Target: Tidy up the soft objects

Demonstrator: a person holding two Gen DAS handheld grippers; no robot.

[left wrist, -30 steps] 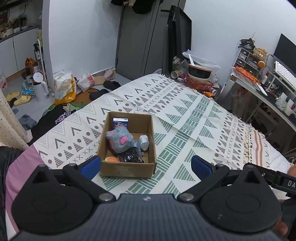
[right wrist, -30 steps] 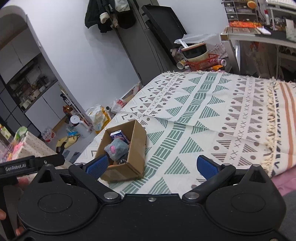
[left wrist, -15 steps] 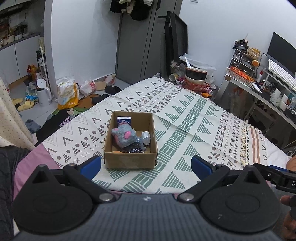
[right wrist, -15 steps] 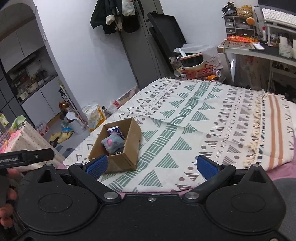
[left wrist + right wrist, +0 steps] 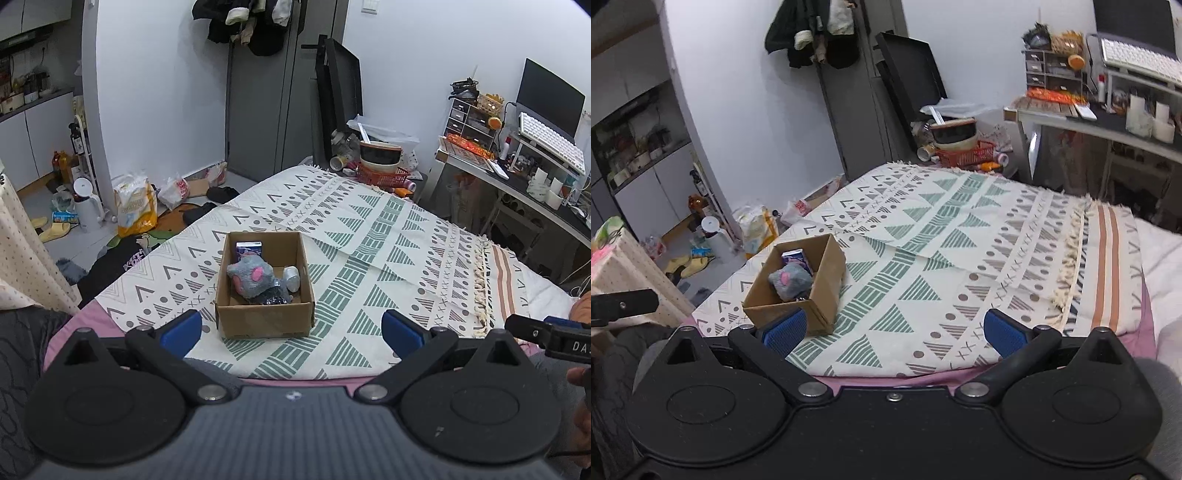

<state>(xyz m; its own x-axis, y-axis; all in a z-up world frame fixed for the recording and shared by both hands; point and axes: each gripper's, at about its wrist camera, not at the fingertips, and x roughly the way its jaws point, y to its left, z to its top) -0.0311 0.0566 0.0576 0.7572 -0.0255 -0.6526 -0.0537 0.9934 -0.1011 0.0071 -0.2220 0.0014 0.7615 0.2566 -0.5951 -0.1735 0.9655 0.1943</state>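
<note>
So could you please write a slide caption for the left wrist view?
Open left gripper facing a cardboard box holding a grey plush toy on a patterned bedspread.

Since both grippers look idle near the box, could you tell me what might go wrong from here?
1. The cardboard box sits near the bed's corner on a soft patterned blanket; a push could tip or slide it off.
2. The grey plush toy is piled on other items, so a grasp may snag those too.
3. The left hand-held gripper and right hand-held gripper, both open, could collide if both reach in.
</note>
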